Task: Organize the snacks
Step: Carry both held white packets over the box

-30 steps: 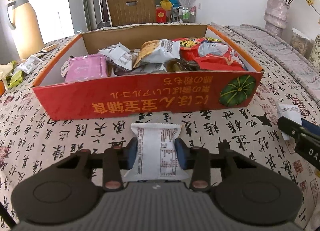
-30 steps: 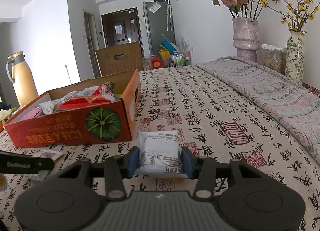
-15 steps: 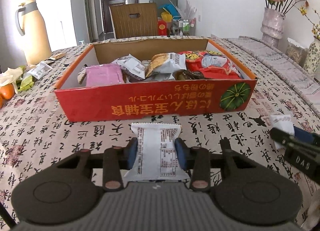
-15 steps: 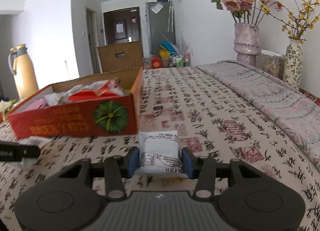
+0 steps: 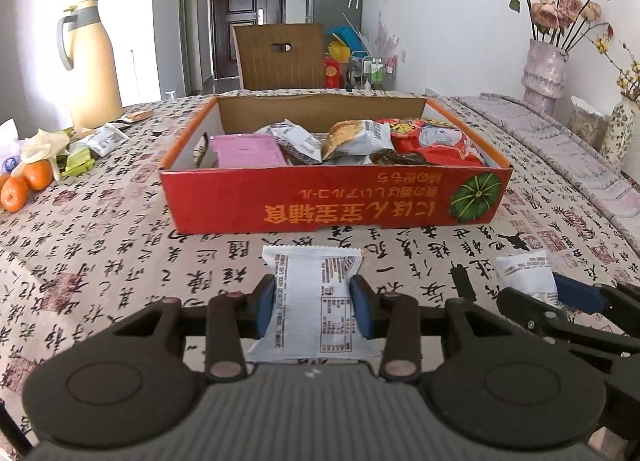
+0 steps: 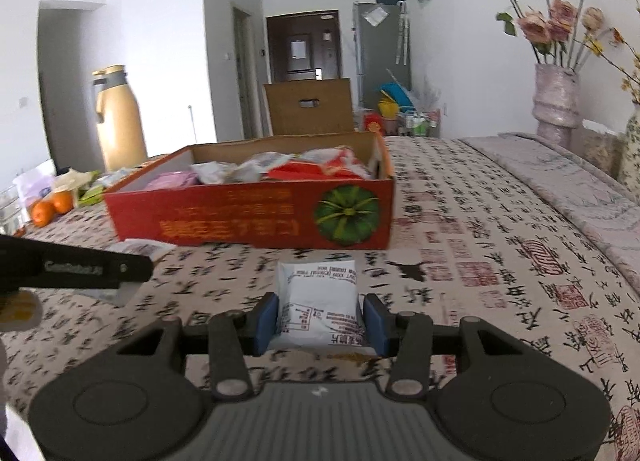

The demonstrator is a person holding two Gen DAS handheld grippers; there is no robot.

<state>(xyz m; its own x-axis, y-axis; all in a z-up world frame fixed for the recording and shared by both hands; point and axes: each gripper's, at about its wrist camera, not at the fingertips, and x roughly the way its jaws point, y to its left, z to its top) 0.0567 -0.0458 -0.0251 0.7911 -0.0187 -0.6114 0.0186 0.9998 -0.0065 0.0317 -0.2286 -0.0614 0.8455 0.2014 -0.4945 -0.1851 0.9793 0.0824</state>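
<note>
A white packet (image 5: 314, 297) is clamped in the left gripper (image 5: 314, 307), another pouch (image 6: 320, 307) is pinched by the right gripper (image 6: 320, 319); the box (image 5: 332, 197) is faced.

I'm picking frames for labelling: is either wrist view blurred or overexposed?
Left wrist view: sharp, though the window behind the thermos is blown out. Right wrist view: motion blur smears the red box lettering and tablecloth print; the held packet stays crisp.

Left tool (image 5: 313, 304) and right tool (image 6: 321, 316) both clamped, tilted downward.
</note>
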